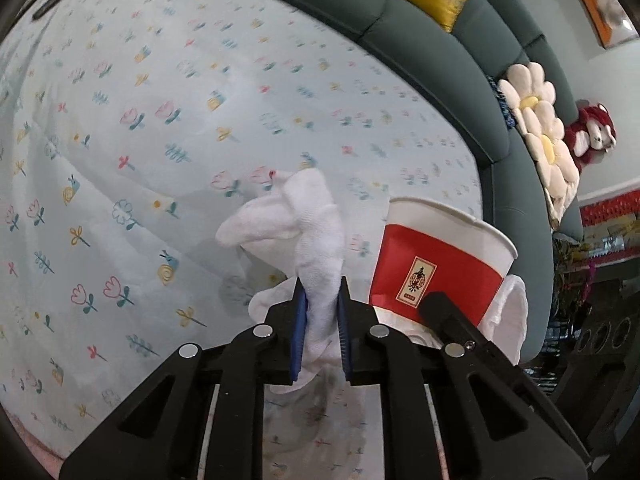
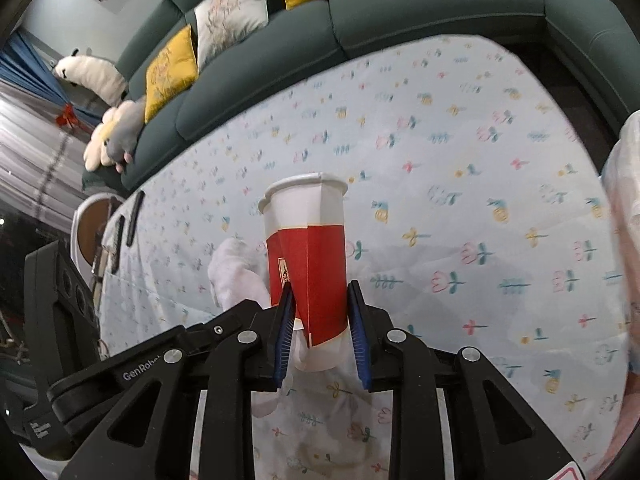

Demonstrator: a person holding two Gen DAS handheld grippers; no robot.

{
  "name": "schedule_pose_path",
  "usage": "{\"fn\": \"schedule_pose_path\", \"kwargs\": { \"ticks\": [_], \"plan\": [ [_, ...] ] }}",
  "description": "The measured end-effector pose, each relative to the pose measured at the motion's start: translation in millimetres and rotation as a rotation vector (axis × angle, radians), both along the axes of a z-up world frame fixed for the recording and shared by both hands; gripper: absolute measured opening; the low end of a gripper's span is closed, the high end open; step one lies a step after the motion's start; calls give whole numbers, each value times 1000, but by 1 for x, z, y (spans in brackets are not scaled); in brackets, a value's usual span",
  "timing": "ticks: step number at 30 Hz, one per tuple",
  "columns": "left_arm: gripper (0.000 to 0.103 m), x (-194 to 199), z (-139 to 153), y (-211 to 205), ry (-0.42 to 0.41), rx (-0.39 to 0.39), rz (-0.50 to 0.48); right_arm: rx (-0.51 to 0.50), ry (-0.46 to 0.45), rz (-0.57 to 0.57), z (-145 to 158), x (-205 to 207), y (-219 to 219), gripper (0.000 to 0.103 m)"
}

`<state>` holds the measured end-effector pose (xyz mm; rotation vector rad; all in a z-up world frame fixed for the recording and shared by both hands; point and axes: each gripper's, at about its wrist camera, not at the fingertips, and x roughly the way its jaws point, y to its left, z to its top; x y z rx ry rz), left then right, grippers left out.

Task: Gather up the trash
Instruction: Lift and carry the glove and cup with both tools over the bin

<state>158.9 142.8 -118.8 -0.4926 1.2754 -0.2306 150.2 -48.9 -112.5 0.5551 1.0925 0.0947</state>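
My left gripper (image 1: 322, 298) is shut on a crumpled white tissue (image 1: 304, 220) and holds it above the flowered tablecloth (image 1: 120, 128). My right gripper (image 2: 320, 300) is shut on a red and white paper cup (image 2: 310, 248), squeezing its side into a crease. The cup stays upright. The cup also shows in the left wrist view (image 1: 436, 264), just right of the tissue, with the right gripper's black finger (image 1: 440, 304) against it. The tissue also shows in the right wrist view (image 2: 236, 272), left of the cup.
A dark green sofa (image 1: 432, 52) curves around the table's far side, with yellow cushions (image 2: 170, 66), a flower pillow (image 1: 536, 128) and plush toys (image 1: 592, 132). Two dark remotes (image 2: 128, 224) lie at the table's left edge. A plastic bag (image 2: 624, 208) hangs at the right.
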Motion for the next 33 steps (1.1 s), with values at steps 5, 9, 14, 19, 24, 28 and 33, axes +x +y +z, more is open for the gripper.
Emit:
{"fn": "schedule_pose_path", "kwargs": {
  "ticks": [5,9,14,19,24,28,33],
  "plan": [
    [11,-9,28,-20,-59,19,-40,10,-46,-34,19,-15,-19,25],
    [11,-16,47,-36,-104,29,-68,13,-83,-63,35,-28,-36,25],
    [11,-27,69,-63,-156,41,-117,17,-133,-103,53,-47,-62,25],
    [11,-41,89,-92,-207,60,-182,20,-172,-151,66,-67,-88,25],
    [11,-54,105,-122,-250,76,-243,28,-202,-205,75,-87,-117,25],
    [11,-64,115,-148,-280,80,-297,30,-229,-249,81,-104,-143,25],
    [11,-78,128,-187,-315,84,-377,38,-253,-313,85,-126,-177,25]
  ]
}}
